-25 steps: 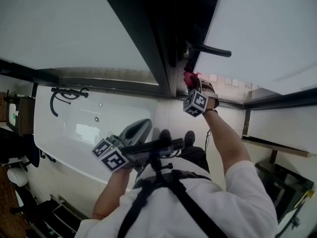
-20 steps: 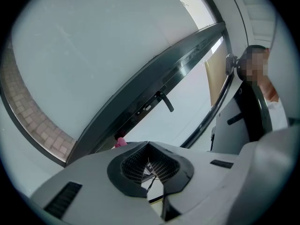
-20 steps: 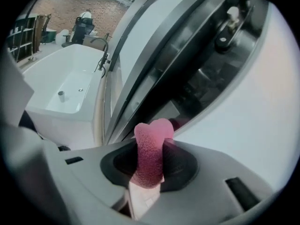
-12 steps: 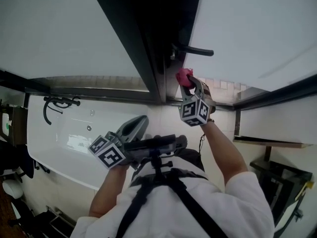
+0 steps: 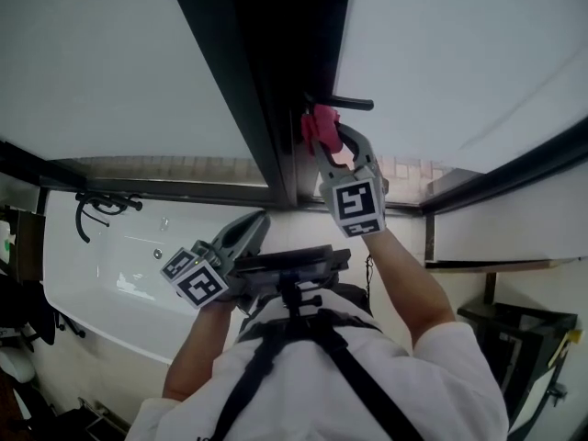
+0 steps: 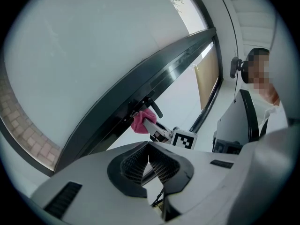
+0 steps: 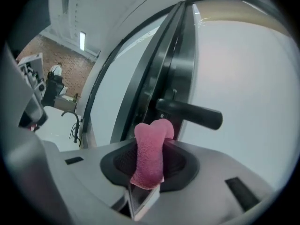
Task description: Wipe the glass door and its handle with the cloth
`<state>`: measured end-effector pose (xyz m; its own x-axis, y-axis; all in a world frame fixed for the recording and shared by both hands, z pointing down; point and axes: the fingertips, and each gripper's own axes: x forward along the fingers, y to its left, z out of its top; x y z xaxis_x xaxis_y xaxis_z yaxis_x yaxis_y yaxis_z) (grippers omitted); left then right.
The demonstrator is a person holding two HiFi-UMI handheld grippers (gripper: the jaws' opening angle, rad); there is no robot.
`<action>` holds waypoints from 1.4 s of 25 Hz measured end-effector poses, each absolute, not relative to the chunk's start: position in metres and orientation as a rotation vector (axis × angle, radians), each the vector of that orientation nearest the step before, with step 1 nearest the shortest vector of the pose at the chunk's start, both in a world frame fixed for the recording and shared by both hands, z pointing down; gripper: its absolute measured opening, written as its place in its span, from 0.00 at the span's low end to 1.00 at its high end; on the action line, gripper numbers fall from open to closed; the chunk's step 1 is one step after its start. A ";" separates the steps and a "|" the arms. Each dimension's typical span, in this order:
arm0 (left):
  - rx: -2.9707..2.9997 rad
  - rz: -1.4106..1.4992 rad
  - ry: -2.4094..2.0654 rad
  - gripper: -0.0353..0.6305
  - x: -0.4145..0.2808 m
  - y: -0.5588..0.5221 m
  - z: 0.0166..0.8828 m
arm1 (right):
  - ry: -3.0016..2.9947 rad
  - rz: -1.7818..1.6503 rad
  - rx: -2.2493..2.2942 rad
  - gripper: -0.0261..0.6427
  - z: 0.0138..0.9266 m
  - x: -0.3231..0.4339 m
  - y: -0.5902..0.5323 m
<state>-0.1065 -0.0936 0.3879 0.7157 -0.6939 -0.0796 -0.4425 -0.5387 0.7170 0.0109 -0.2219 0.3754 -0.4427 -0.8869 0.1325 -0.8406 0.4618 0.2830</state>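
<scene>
A pink cloth [image 5: 319,125] [image 7: 150,156] [image 6: 139,122] is pinched in my right gripper [image 5: 321,136] [image 7: 151,139], which is shut on it. The cloth's tip sits just under the black lever handle [image 5: 342,102] [image 7: 190,112] on the dark door frame [image 5: 266,90] [image 7: 168,64]. Frosted glass panels [image 5: 459,53] [image 7: 243,78] lie on either side of the frame. My left gripper [image 5: 248,237] [image 6: 149,159] hangs low near my chest, shut with nothing between its jaws.
A white bathtub [image 5: 119,274] with a black tap [image 5: 96,205] lies at the lower left. A black stand [image 5: 524,338] is at the lower right. The person's white-sleeved arms and a chest harness [image 5: 303,356] fill the bottom.
My right gripper has risen with the cloth from below the frame's bottom up to just beneath the handle. The left gripper has stayed low.
</scene>
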 end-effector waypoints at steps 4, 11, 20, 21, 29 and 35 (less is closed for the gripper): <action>2.238 -0.473 -0.847 0.04 -0.103 -0.092 0.384 | -2.598 -0.079 1.472 0.20 0.356 -0.003 -0.229; 2.249 -0.465 -0.835 0.04 -0.098 -0.091 0.381 | -2.698 0.197 1.493 0.20 0.359 -0.012 -0.253; 2.255 -0.465 -0.820 0.04 -0.094 -0.091 0.381 | -2.736 0.225 1.513 0.20 0.349 -0.009 -0.253; 2.255 -0.465 -0.817 0.04 -0.093 -0.092 0.381 | -2.739 0.228 1.511 0.20 0.349 -0.009 -0.253; 2.254 -0.469 -0.794 0.04 -0.090 -0.096 0.381 | -2.739 0.247 1.529 0.20 0.347 0.004 -0.246; 2.257 -0.466 -0.769 0.04 -0.075 -0.099 0.382 | -2.712 0.238 1.568 0.20 0.349 0.029 -0.242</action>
<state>-0.0748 -0.0995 0.3822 0.7593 -0.6421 -0.1062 -0.3916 -0.5811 0.7134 0.0293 -0.2420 0.3492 -0.5018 -0.8617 0.0755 -0.8616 0.4903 -0.1310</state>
